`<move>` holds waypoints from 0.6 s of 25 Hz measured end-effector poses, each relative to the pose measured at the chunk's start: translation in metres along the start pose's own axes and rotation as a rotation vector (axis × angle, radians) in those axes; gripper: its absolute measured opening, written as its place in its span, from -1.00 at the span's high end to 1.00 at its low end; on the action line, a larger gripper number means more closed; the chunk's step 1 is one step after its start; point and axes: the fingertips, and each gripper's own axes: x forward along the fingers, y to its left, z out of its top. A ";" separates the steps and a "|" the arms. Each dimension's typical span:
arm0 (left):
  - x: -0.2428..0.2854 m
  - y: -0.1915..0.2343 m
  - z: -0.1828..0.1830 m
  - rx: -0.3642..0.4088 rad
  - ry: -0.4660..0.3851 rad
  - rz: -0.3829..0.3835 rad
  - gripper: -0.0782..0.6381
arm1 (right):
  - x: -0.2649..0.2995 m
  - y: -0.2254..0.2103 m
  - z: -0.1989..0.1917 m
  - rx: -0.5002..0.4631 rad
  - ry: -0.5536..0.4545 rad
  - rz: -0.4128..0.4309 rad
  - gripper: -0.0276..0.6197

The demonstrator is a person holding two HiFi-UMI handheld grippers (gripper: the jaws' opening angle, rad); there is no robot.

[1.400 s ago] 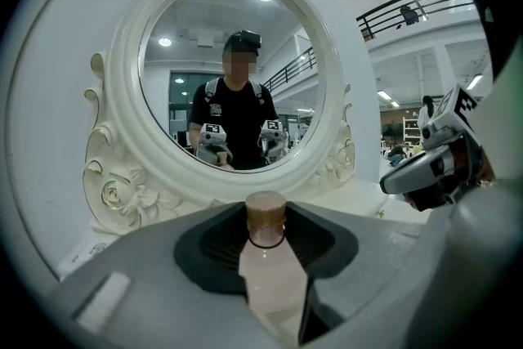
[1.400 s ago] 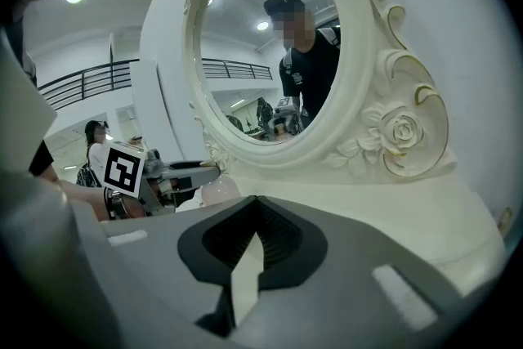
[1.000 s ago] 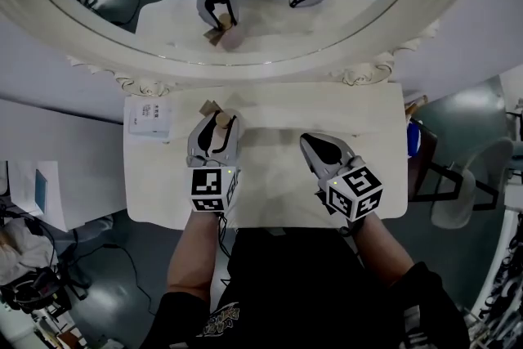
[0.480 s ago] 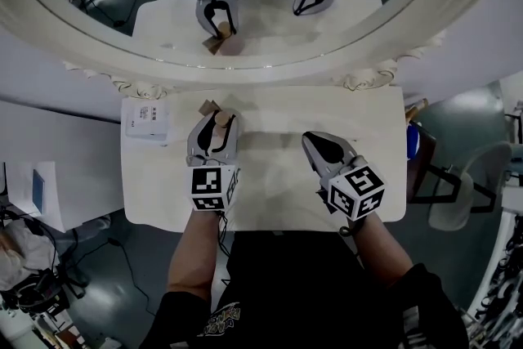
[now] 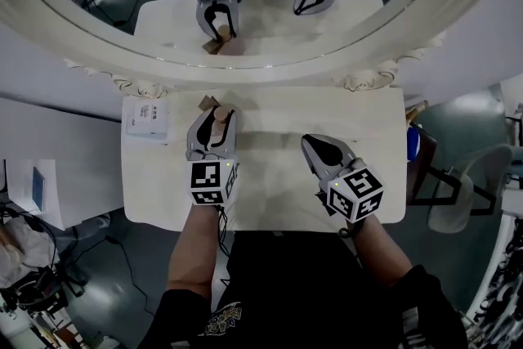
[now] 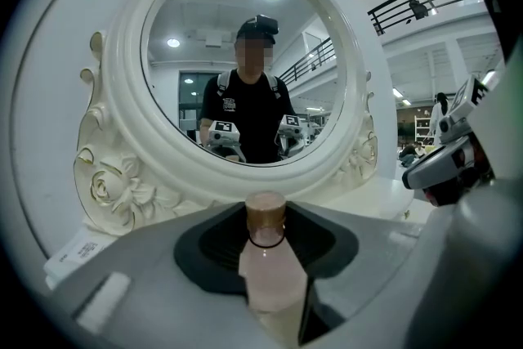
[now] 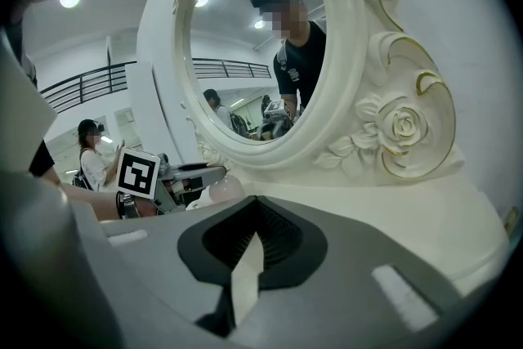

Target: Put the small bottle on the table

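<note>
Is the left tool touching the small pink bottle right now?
Touching. The left gripper view shows the left tool closed on both sides of the small pale pink bottle with a brown cap, with no gap visible.

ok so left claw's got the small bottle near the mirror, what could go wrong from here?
1. The small bottle lies cap-forward along the left claw, not upright. Released like that, it would probably land on its side on the table and might roll.
2. The claw's tip sits close to the mirror frame and a small brown item. A forward push could knock either.
</note>
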 end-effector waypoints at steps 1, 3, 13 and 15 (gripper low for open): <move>0.000 0.000 0.000 0.000 0.001 -0.001 0.38 | 0.000 0.001 0.000 -0.001 0.000 0.002 0.82; 0.002 0.000 0.000 0.004 0.004 -0.007 0.38 | -0.001 0.003 -0.001 0.000 -0.001 0.005 0.82; -0.011 -0.001 0.001 -0.002 -0.012 -0.050 0.31 | -0.003 0.013 -0.004 -0.012 0.000 0.029 0.82; -0.022 0.002 0.001 -0.011 -0.023 -0.036 0.31 | -0.003 0.016 -0.005 -0.011 0.001 0.037 0.82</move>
